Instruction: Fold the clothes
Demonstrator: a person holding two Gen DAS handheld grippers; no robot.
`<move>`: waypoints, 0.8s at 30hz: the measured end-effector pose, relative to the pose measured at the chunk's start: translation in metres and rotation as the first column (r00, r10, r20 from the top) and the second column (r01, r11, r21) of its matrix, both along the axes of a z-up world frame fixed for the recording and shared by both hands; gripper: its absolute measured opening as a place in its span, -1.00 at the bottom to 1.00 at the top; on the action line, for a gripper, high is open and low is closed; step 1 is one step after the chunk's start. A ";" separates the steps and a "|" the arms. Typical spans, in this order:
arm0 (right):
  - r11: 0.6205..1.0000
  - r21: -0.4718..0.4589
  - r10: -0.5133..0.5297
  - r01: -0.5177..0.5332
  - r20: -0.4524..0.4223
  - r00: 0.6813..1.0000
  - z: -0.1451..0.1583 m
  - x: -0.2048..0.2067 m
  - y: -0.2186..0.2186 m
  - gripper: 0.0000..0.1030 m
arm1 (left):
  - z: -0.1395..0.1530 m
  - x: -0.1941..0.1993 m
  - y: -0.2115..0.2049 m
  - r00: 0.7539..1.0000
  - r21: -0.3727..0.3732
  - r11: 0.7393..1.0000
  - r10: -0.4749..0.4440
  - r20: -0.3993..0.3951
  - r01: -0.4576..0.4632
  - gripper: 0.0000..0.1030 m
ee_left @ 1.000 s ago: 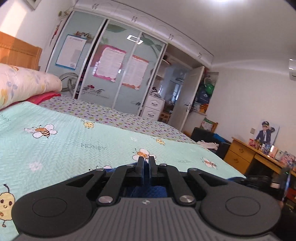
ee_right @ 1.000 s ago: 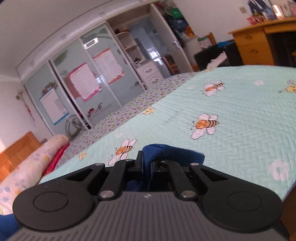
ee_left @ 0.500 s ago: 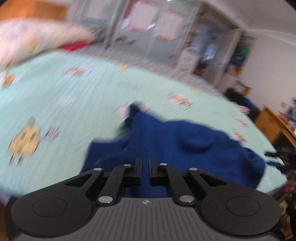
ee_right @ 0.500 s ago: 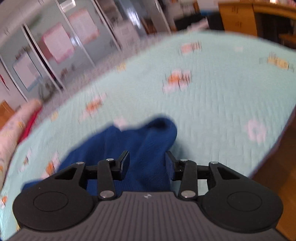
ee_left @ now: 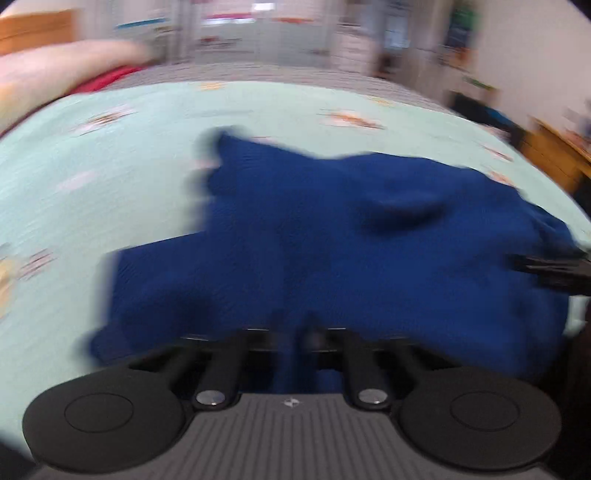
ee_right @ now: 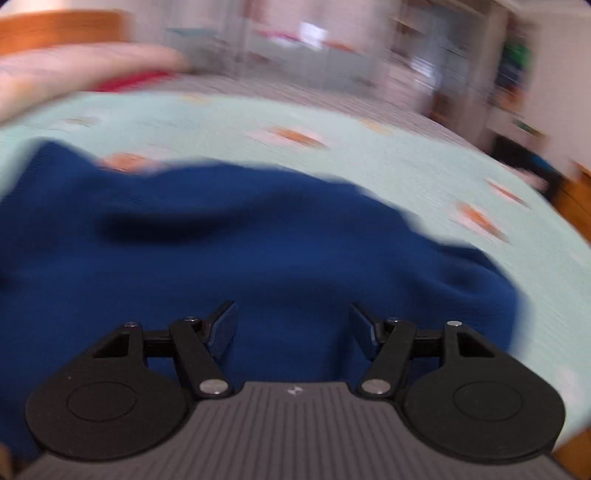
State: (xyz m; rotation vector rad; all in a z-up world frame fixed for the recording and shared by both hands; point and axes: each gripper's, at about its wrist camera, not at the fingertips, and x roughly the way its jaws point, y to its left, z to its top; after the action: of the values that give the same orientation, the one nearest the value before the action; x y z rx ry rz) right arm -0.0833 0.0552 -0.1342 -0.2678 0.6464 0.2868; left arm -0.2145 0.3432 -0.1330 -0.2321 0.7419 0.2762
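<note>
A dark blue knitted garment (ee_left: 332, 229) lies rumpled on the mint bee-print bedspread (ee_left: 110, 166), blurred by motion. My left gripper (ee_left: 291, 338) is shut on the garment's near edge, with a strip of blue fabric pinched between its fingers. In the right wrist view the same garment (ee_right: 258, 240) spreads under my right gripper (ee_right: 291, 325). Its jaws are opening wide. The fabric lies below and between the pads without being pressed. A dark shape at the right edge of the left wrist view (ee_left: 546, 266) looks like the right gripper's fingers, resting on the garment.
A pale pillow (ee_left: 55, 70) and a wooden headboard (ee_right: 55, 26) are at the far left. Wardrobe doors (ee_right: 295, 55) stand behind the bed. A wooden desk (ee_left: 554, 155) is on the right past the bed's edge. The bedspread (ee_right: 406, 155) stretches beyond the garment.
Both grippers came down toward the bed and tipped downward. The garment now lies spread on the cover. The right jaws went from shut on the fabric to wide apart, letting it go.
</note>
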 end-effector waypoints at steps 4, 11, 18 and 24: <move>0.938 0.161 -0.303 0.307 -0.050 0.952 0.014 0.024 -0.089 -0.06 | 0.009 -0.046 0.036 0.992 -0.106 0.987 0.128 0.025 -0.124 -0.91; 0.932 0.354 0.092 -0.080 -0.016 0.996 0.035 0.006 -0.014 -0.08 | 0.054 -0.017 -0.024 0.977 0.079 0.994 -0.094 0.191 0.080 0.09; 0.953 0.188 0.250 -0.237 -0.051 0.967 -0.020 0.030 0.035 -0.64 | -0.010 0.042 -0.035 0.995 0.266 0.958 -0.098 -0.037 0.104 -0.11; 0.935 0.355 0.027 0.007 -0.089 0.996 0.000 0.044 -0.049 -0.92 | 0.019 0.011 0.001 0.999 0.068 0.998 0.002 0.044 -0.005 -0.49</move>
State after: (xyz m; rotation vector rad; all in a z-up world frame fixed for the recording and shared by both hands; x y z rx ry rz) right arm -0.0397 0.0061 -0.1342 0.0904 0.6721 0.4214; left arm -0.2035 0.3443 -0.1136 -0.1750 0.6871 0.2985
